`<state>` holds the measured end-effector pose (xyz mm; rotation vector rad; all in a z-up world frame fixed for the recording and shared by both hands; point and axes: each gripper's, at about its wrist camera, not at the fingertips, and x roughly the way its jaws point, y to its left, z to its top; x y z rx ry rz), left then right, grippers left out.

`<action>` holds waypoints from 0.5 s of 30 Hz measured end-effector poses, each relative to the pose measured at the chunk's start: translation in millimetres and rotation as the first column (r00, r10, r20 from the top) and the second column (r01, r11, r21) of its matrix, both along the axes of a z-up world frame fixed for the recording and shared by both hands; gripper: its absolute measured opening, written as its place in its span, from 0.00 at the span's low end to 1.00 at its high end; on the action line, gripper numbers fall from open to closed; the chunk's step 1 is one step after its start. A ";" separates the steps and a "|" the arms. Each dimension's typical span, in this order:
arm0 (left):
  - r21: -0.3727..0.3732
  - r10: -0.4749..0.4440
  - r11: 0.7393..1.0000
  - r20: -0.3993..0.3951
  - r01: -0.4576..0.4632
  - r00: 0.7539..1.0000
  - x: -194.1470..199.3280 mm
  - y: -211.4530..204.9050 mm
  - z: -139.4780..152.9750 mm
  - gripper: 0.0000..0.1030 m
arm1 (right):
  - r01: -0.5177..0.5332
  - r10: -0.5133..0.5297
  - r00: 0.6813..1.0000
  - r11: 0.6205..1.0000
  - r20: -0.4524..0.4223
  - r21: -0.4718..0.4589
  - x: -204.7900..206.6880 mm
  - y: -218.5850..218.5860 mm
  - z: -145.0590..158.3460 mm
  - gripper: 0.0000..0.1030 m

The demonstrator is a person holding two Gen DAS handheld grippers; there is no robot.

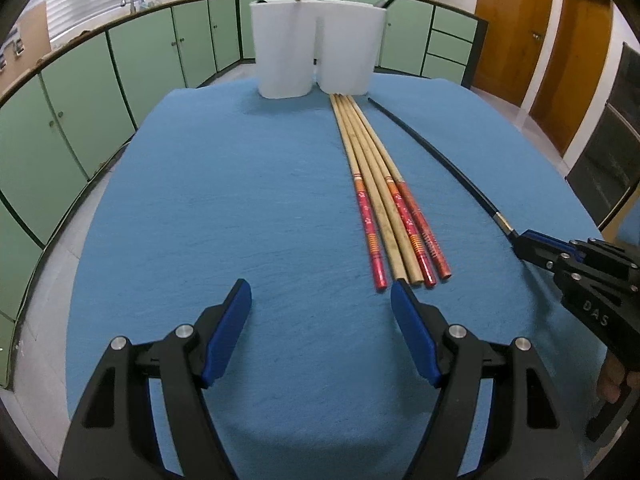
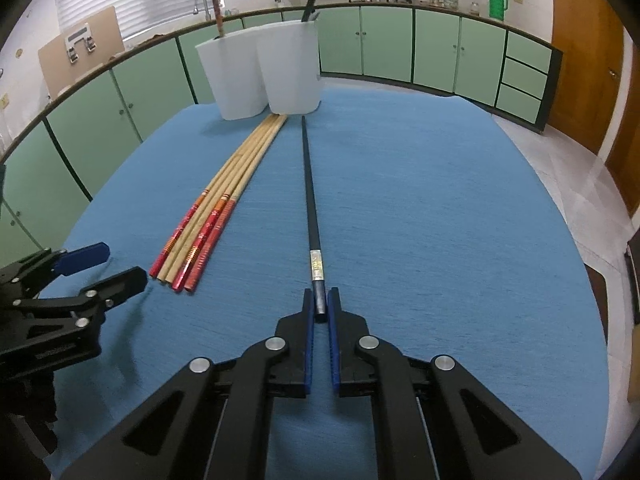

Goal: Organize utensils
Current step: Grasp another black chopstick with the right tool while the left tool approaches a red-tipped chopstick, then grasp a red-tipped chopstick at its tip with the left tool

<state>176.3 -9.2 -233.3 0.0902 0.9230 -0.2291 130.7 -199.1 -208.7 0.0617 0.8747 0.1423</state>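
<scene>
R gripper clenched on near end of black chopstick, lying on blue cloth. L gripper spread wide, holding nothing, just left of wooden chopsticks; white holder at far end.

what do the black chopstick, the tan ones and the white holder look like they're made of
Black chopstick: probably lacquered wood or plastic; smooth dark shaft with a metallic-looking band near the end held by the right gripper.
Tan chopsticks: likely bamboo or wood; matte, grainy, with red printed ends.
White holder: seemingly plastic; smooth, faintly translucent walls.
</scene>
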 end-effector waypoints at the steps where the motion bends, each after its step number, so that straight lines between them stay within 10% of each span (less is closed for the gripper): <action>1: 0.008 0.002 1.000 -0.005 -0.002 1.000 2.1 -1.9 -1.7 0.68 | -0.001 0.001 1.000 1.000 0.001 0.001 -0.1 -0.6 -0.2 0.07; 15: 0.041 0.099 0.994 0.000 -0.099 0.995 10.2 12.4 -3.1 0.68 | -0.034 0.033 0.999 0.999 0.006 0.043 -2.4 -7.8 -1.5 0.13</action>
